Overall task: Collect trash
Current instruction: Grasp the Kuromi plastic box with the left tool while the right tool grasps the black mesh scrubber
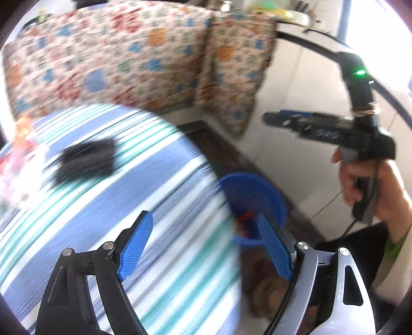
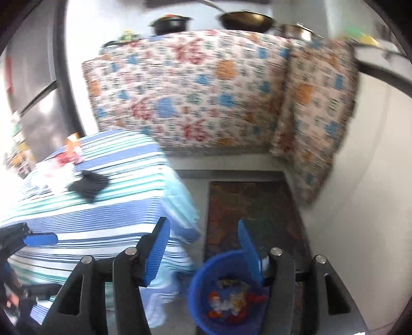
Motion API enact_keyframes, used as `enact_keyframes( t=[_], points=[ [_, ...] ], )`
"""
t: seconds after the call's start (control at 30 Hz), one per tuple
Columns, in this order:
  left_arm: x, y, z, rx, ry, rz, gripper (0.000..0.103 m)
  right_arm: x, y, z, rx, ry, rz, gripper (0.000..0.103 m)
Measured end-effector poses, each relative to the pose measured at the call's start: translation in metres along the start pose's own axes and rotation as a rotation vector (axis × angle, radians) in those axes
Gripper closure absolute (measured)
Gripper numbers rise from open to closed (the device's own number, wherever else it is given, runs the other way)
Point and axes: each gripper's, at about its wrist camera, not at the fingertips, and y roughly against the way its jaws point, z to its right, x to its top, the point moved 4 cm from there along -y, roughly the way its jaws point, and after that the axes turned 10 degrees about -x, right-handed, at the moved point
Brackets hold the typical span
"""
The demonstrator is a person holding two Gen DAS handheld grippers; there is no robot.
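A blue bin (image 2: pixel 221 293) stands on the floor beside the striped table (image 2: pixel 90 206) and holds several wrappers (image 2: pixel 231 301). My right gripper (image 2: pixel 206 250) is open and empty above the bin. My left gripper (image 1: pixel 206 247) is open and empty over the table's edge, with the bin (image 1: pixel 253 198) just beyond it. A black flat object (image 1: pixel 85 161) lies on the tablecloth; it also shows in the right wrist view (image 2: pixel 88 185). Crumpled wrappers (image 2: pixel 59 165) lie at the table's far left. The right gripper (image 1: pixel 322 128) shows in the left wrist view, held in a hand.
A floral cloth (image 2: pixel 195 98) covers a counter behind the table, with pans (image 2: pixel 244 20) on top. A dark patterned mat (image 2: pixel 252 219) lies on the floor under the bin. A white wall (image 2: pixel 373 180) is at the right.
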Motion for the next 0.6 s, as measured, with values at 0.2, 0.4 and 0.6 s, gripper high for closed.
enact_keyframes(
  t=[0.2,0.4,0.6],
  points=[
    [-0.038,0.052,-0.091,0.155,0.139,0.025,0.018,-0.013,-0.008,-0.097,0.194,0.056,-0.039,0.046],
    [-0.037,0.100,-0.159,0.197,0.315,0.139,0.017,-0.035,-0.018,-0.177,0.218,0.233,-0.080,0.046],
    [0.008,0.101,-0.205,0.152,0.401,0.186,0.006,-0.037,-0.022,-0.193,0.218,0.265,-0.077,0.046]
  ],
)
